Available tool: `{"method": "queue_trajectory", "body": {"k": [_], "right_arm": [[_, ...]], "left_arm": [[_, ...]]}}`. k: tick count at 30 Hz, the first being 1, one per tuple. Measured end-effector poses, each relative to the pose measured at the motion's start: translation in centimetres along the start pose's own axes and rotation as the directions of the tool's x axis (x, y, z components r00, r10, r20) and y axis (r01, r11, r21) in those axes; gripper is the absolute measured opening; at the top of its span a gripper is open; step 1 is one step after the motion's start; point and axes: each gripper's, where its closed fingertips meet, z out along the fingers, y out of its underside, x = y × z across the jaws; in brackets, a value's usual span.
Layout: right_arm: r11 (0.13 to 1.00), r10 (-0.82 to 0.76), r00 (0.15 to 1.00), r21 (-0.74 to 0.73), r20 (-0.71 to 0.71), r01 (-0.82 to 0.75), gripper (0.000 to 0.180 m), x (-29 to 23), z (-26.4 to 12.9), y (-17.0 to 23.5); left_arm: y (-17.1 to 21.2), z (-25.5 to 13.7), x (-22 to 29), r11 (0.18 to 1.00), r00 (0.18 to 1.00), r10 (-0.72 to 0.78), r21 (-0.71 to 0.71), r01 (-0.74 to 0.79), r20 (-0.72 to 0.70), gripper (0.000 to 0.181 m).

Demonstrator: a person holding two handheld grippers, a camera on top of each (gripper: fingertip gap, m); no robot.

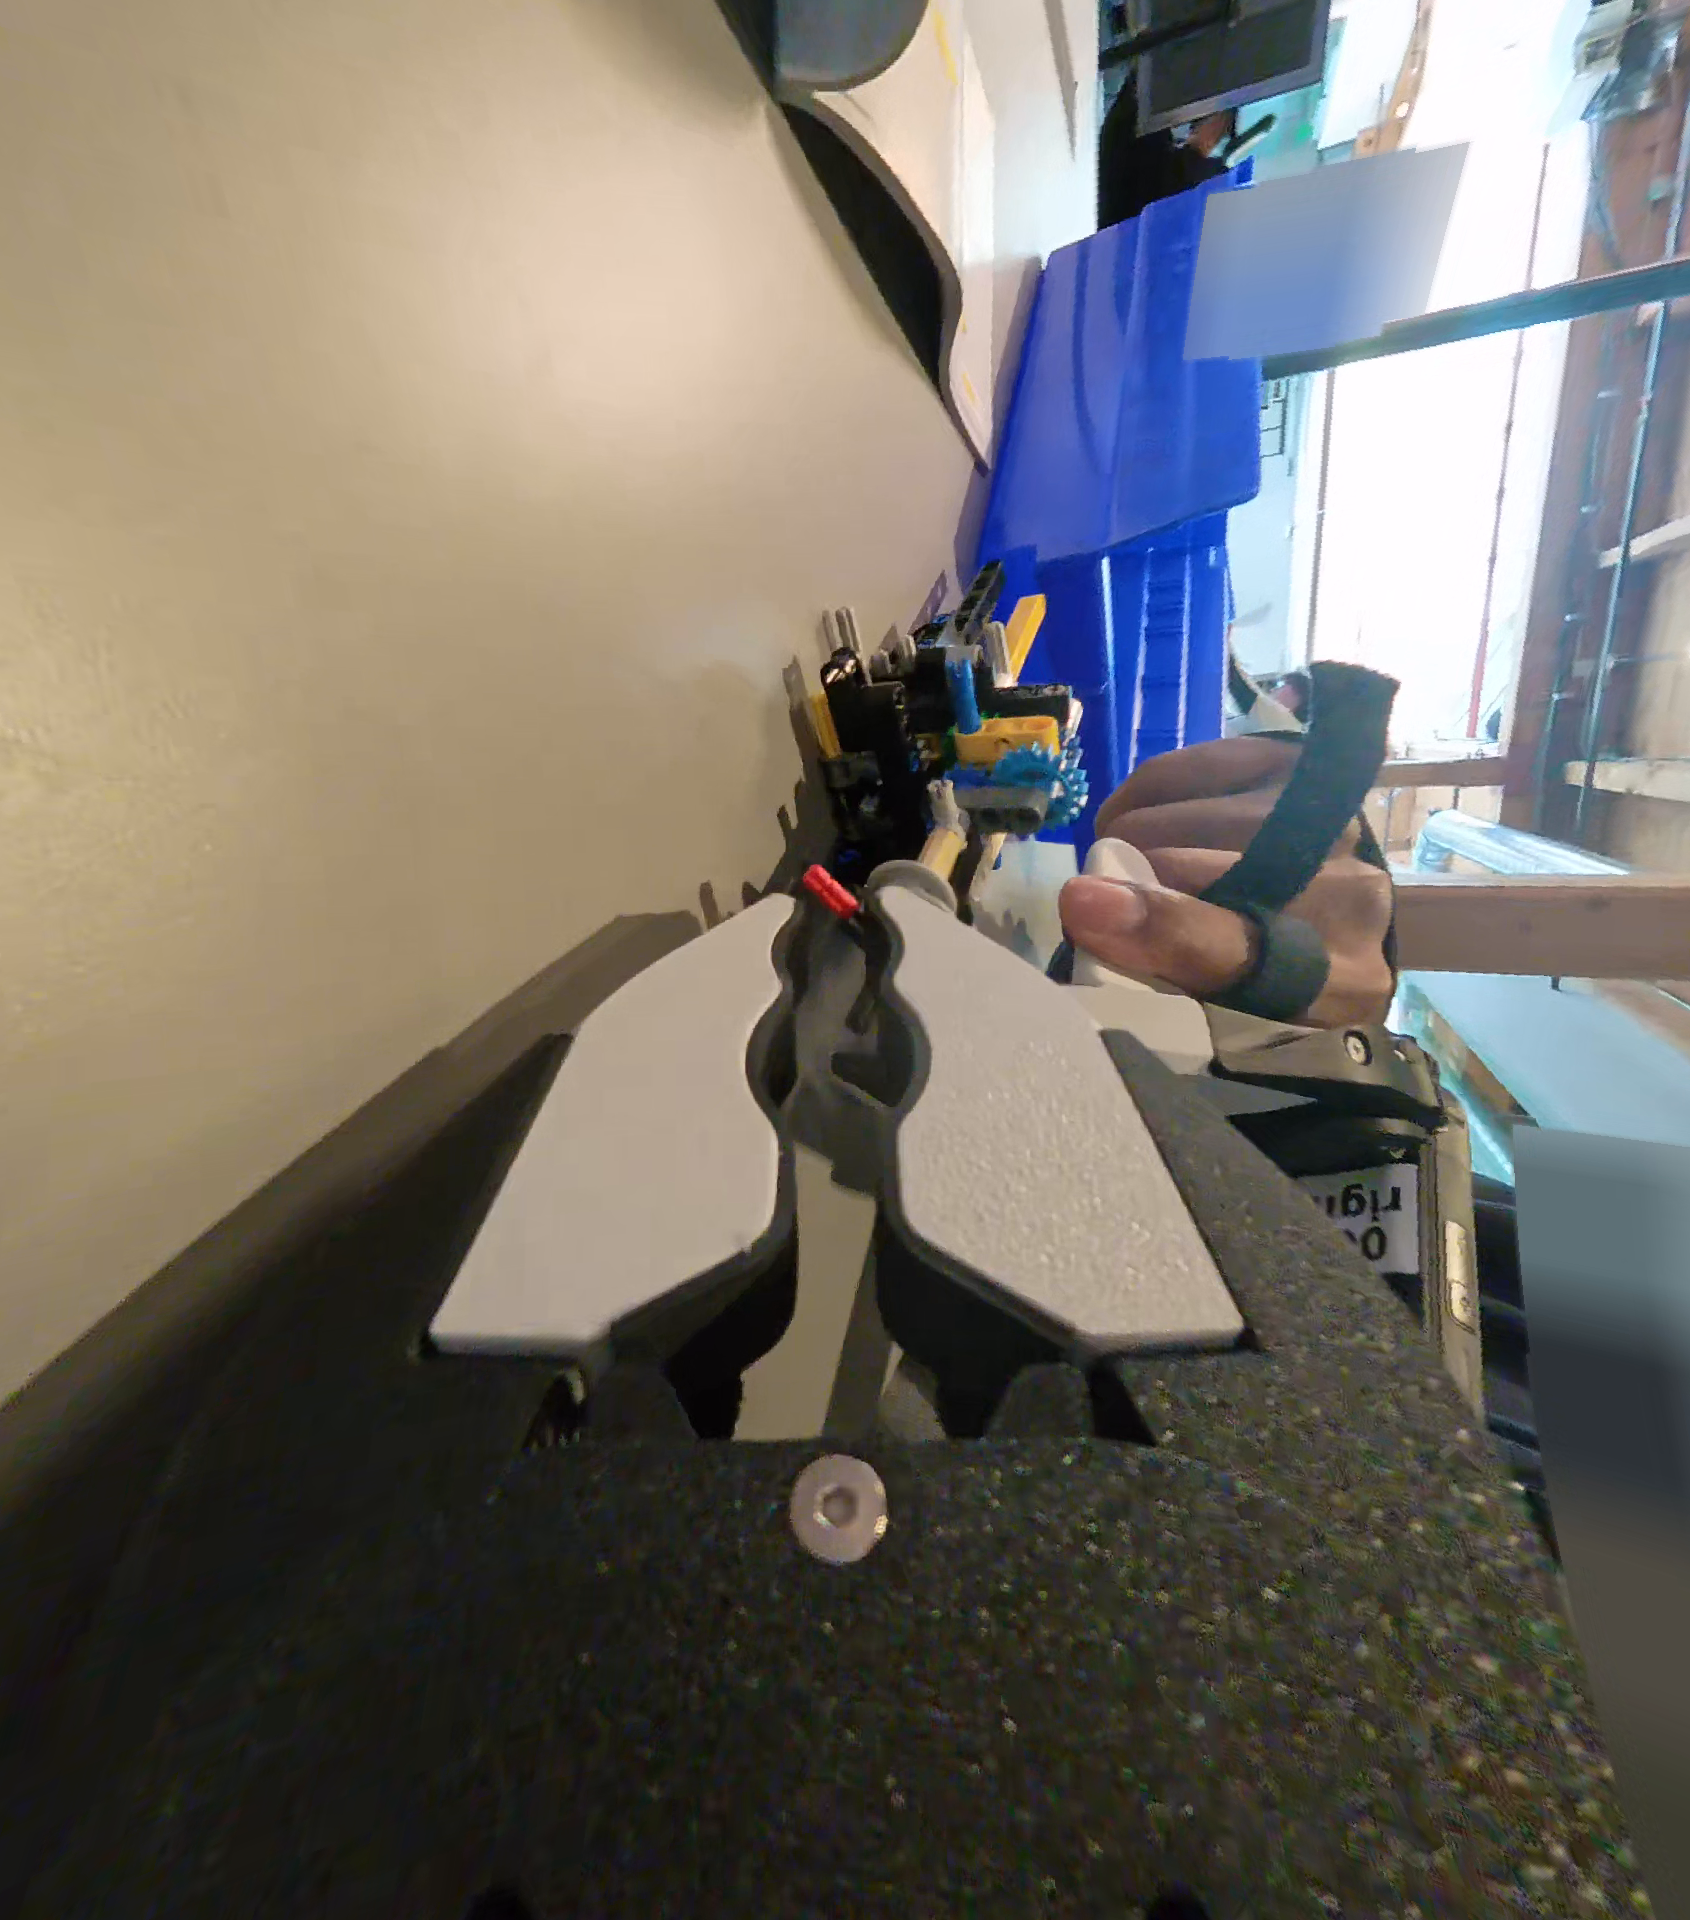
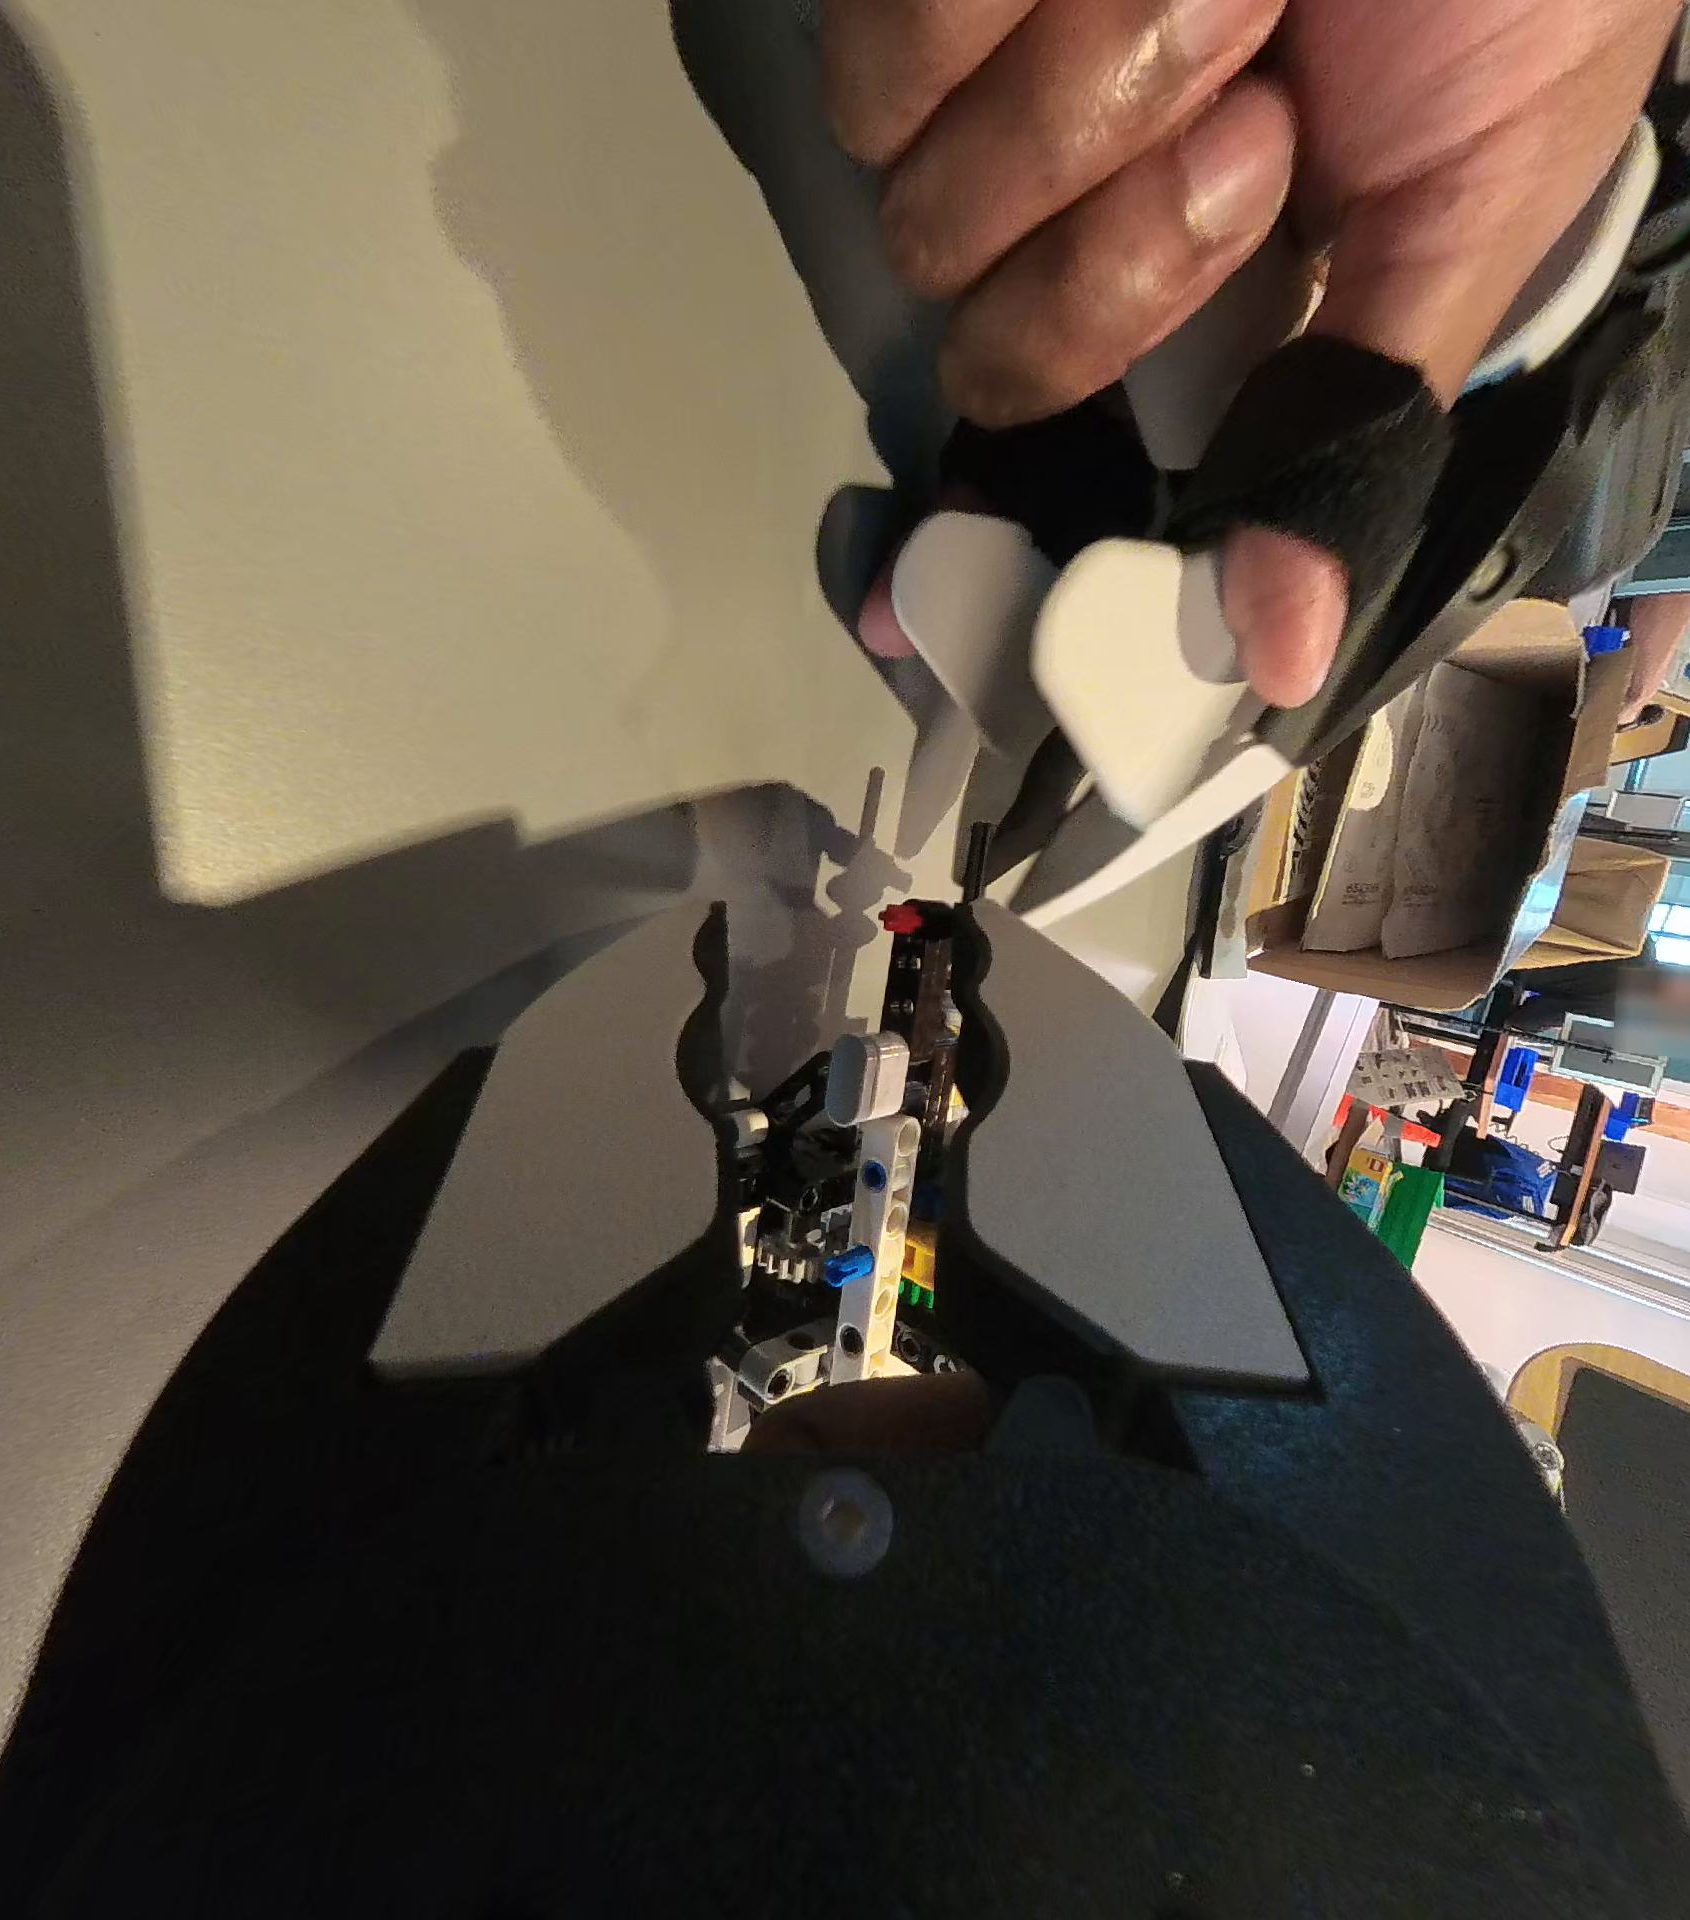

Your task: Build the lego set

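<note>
My left gripper (image 1: pixel 836 914) is nearly shut on a thin black axle (image 1: pixel 860 992). Its tips are at the near end of the lego model (image 1: pixel 945 748), a black, yellow, white and blue technic build with a blue gear. A small red piece (image 1: pixel 830 891) sits right at those tips. In the right wrist view my right gripper (image 2: pixel 841 920) is shut on the lego model (image 2: pixel 872 1195) and holds it above the table. The red piece (image 2: pixel 901 916) is on the model's far end. The left gripper (image 2: pixel 971 831) comes in from above with the black axle (image 2: pixel 976 857) just beside the red piece.
The beige table (image 1: pixel 301 520) lies under both grippers. Blue plastic bins (image 1: pixel 1132 416) stand behind the model. A dark curved mat (image 1: pixel 882 229) lies farther back. A hand (image 1: pixel 1236 852) holds the right gripper close to the model. A cardboard box (image 2: pixel 1423 810) is off the table. The gap from one gripper's tips to the other's is roughly 4 cm.
</note>
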Motion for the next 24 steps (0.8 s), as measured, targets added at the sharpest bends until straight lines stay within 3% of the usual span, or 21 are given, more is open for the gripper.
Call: {"method": "queue_trajectory", "body": {"k": [7, 14, 24], "right_arm": [[1.0, 0.0, 1.0, 0.009, -0.015, 0.0, 0.041, -0.2, 0.1, -0.1], [1.0, 0.001, 1.0, 0.02, -0.019, -0.001, 0.04, -0.3, -0.3, -0.2], [1.0, 0.005, 1.0, 0.015, -0.02, -0.004, 0.042, -0.1, 0.0, -0.2]], "left_arm": [[-0.4, -0.5, -1.2, 0.995, 0.985, 0.104, -0.024, -0.101, 0.14, 0.002], [0.6, 0.7, -1.0, 0.989, 0.981, 0.125, -0.1, -0.11, 0.151, 0.0], [0.0, 1.0, -0.4, 0.993, 0.992, 0.093, -0.075, -0.087, 0.08, 0.002]]}}
